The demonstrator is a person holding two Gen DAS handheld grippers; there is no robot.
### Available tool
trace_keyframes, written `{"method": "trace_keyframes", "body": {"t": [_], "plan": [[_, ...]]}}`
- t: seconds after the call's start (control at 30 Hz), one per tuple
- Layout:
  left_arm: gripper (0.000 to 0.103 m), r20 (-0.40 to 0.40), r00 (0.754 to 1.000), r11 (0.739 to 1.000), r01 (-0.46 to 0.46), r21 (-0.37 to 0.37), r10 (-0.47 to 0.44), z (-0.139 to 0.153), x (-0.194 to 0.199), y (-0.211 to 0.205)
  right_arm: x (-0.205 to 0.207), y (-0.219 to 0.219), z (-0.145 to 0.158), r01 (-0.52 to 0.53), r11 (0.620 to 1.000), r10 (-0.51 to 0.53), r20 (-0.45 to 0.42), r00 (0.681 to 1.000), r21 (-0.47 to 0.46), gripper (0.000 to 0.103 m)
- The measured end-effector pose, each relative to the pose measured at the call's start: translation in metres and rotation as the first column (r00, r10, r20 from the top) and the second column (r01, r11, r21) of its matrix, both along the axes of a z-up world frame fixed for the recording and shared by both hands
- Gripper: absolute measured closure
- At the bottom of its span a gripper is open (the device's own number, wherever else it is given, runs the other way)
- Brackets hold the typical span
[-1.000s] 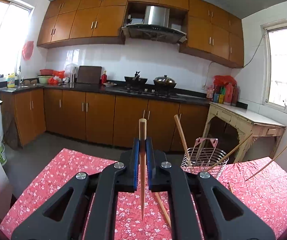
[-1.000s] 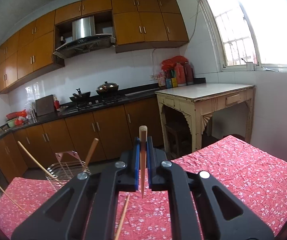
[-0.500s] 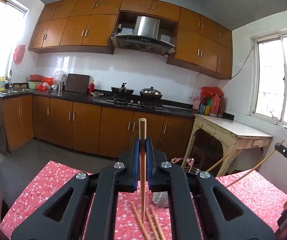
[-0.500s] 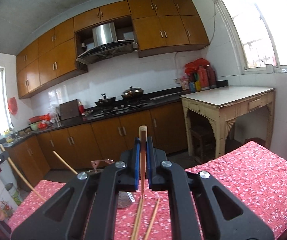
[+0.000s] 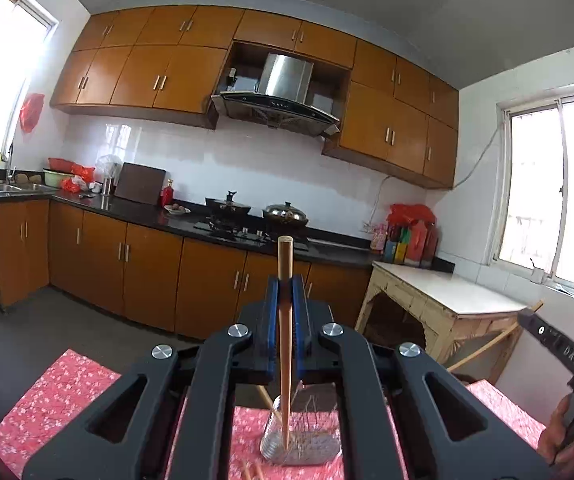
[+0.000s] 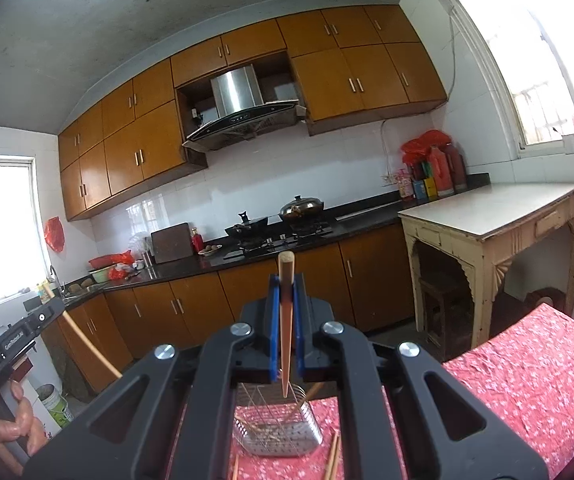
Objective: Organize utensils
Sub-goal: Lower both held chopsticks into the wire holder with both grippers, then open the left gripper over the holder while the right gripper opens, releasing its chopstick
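Your left gripper is clamped shut on a chopstick that stands upright between its blue pads. Your right gripper is closed the same way on a second chopstick. Both hang above the table with its red flowered cloth. Below them a metal basket sits on the cloth, with a few chopsticks leaning in it. More loose chopsticks lie on the cloth just near of the basket.
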State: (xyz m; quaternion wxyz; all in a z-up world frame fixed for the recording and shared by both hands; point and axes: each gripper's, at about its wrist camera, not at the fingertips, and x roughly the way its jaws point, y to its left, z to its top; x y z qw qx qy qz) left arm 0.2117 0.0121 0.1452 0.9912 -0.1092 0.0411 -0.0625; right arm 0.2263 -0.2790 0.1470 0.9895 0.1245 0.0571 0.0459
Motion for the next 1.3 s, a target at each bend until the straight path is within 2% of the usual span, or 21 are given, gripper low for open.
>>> {"method": "trace_keyframes", "body": {"t": [0.13,0.27,0.6,0.9,1.0,1.03,1.07,1.1,1.17,1.3], "plan": [[0.096,0.018,0.999,1.0,-0.028,-0.01,0.028,0.004,0.021,-0.013,0.03,0.02,-0.002,-0.006,0.999,0.005,-0.031,1.0,-0.05,0.096],[0.096,0.026,0.999,0.999,-0.038,0.001,0.038,0.0,0.038,-0.027,0.056,0.027,-0.01,-0.032,0.998,0.028,-0.079,0.996,-0.046,0.096],[0.096,-0.047,0.997,0.997,-0.053,0.057,0.055,-0.035,0.077,-0.047,0.105,0.035,-0.039,-0.109,0.994,0.104,-0.202,0.974,-0.016,0.096],[0.096,-0.126,0.991,0.998,-0.041,0.055,0.047,-0.047,0.1,-0.047,0.129,0.036,-0.055,-0.122,0.993,0.114,-0.271,0.956,-0.011,0.095],[0.095,-0.148,0.987,0.997,-0.049,0.055,0.056,-0.048,0.105,-0.044,0.138,0.036,-0.061,-0.092,0.995,0.078,-0.286,0.955,-0.038,0.093],[0.095,-0.15,0.987,0.998,-0.045,0.052,0.052,-0.047,0.104,-0.041,0.138,0.034,-0.062,-0.076,0.996,0.06,-0.283,0.957,-0.049,0.087],[0.093,-0.148,0.987,0.998,-0.046,0.051,0.054,-0.046,0.102,-0.038,0.136,0.031,-0.062,-0.062,0.997,0.045,-0.275,0.96,-0.054,0.084],[0.084,-0.142,0.988,0.997,-0.058,0.053,0.065,-0.043,0.098,-0.034,0.134,0.028,-0.062,-0.048,0.997,0.032,-0.267,0.963,-0.055,0.079],[0.069,-0.13,0.988,0.995,-0.081,0.052,0.087,-0.039,0.094,-0.029,0.127,0.022,-0.062,-0.029,0.998,0.015,-0.257,0.966,-0.049,0.077],[0.067,-0.12,0.987,0.994,-0.101,0.052,0.107,-0.03,0.083,-0.019,0.107,0.016,-0.057,0.001,0.997,-0.018,-0.228,0.974,-0.074,0.072]]}}
